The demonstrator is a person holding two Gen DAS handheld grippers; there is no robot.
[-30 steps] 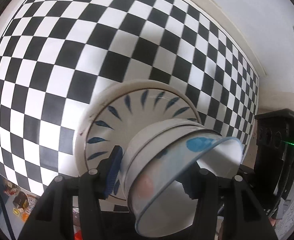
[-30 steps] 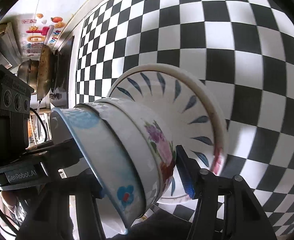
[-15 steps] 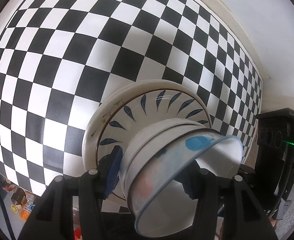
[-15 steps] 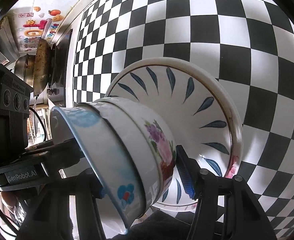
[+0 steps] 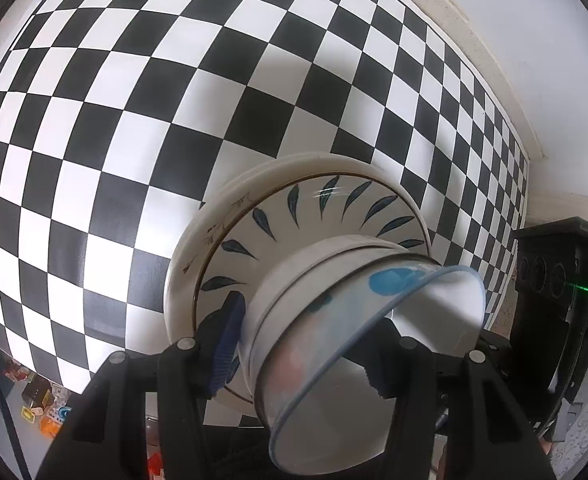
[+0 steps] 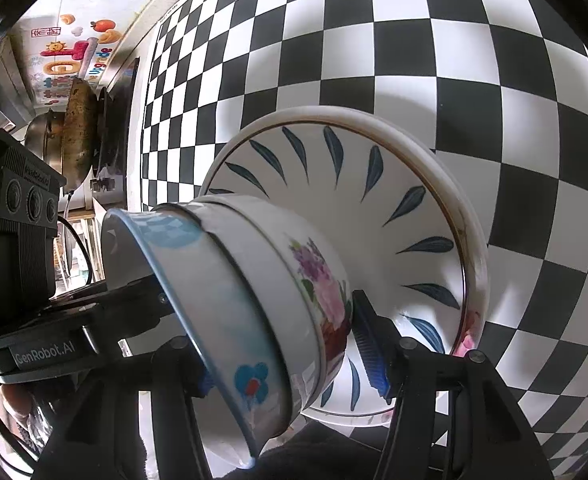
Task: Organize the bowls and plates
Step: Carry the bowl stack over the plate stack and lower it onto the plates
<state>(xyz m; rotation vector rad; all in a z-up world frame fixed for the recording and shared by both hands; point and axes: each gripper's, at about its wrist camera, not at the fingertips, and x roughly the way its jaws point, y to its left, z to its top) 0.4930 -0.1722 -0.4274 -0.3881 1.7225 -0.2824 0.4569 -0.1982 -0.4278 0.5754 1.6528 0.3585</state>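
Note:
A stack of nested bowls (image 5: 333,312) sits on a white plate with blue leaf marks (image 5: 294,220), on the checkered table. My left gripper (image 5: 305,344) is shut on the bowl stack, its fingers on either side of it. In the right wrist view my right gripper (image 6: 286,344) is shut on the same bowl stack (image 6: 262,292) from the opposite side. The top bowl has a blue rim and blue flowers; the one under it has pink and purple flowers. The leaf plate (image 6: 373,208) lies on a second, larger plate (image 6: 469,248).
The black and white checkered tablecloth (image 5: 134,120) fills both views. A white wall (image 5: 533,40) runs along the far edge. In the right wrist view pots (image 6: 74,128) and a stove stand at the far left. Each gripper's body shows in the other's view (image 6: 22,240).
Both cameras have drawn lower and nearer to the table; the plates and bowl stack appear larger and nearer the cloth. Both grips are unchanged.

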